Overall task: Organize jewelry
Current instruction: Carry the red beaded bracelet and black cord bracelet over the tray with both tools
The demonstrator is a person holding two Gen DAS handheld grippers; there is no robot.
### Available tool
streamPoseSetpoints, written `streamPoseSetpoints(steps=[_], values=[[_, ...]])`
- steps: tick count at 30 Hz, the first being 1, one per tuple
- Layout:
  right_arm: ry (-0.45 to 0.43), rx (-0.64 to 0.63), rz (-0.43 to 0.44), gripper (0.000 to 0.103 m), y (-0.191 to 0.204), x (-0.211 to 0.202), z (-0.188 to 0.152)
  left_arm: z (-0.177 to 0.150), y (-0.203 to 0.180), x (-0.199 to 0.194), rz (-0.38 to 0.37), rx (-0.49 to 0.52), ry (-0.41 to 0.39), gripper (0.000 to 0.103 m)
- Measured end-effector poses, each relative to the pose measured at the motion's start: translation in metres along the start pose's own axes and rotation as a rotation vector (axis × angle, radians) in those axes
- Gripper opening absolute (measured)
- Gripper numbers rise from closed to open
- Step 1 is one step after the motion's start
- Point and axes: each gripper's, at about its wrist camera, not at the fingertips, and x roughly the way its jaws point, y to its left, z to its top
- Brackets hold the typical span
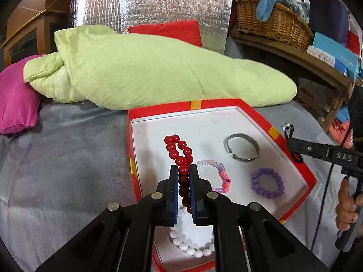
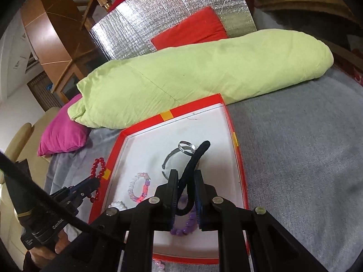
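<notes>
A red box (image 1: 249,113) with a white floor lies on the grey bed. My left gripper (image 1: 183,170) is shut on a red bead bracelet (image 1: 179,149) and holds it above the box's left part; it also shows in the right wrist view (image 2: 97,170). My right gripper (image 2: 186,174) is shut on a black hair band (image 2: 195,158) with a silver ring (image 2: 187,146) on it, above the box (image 2: 236,158). In the box lie a silver bangle (image 1: 241,148), a pink bead bracelet (image 1: 217,176), a purple bead bracelet (image 1: 267,182) and a white bead bracelet (image 1: 192,247).
A light green folded quilt (image 1: 158,72) lies just behind the box. A magenta pillow (image 1: 15,104) sits at the left. A red cushion (image 1: 168,31) leans on a silver foil panel. A wicker basket (image 1: 272,22) stands on a wooden shelf at the right.
</notes>
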Motion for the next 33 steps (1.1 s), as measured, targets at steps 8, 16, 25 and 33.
streamPoseSetpoints(steps=[8, 16, 25, 33], values=[[0.009, -0.002, -0.013, 0.015, 0.000, 0.006, 0.001, -0.001, 0.006, 0.019, 0.017, 0.009, 0.042, 0.010], [0.026, -0.020, -0.050, 0.015, 0.001, 0.015, 0.000, -0.002, 0.001, 0.027, 0.025, 0.043, 0.066, 0.010], [0.026, -0.026, -0.084, 0.017, -0.001, 0.015, -0.001, -0.004, 0.001, 0.029, 0.072, 0.057, 0.084, 0.010], [0.030, -0.035, -0.096, 0.017, 0.000, 0.015, -0.002, -0.004, -0.005, 0.024, 0.124, 0.096, 0.078, 0.010]])
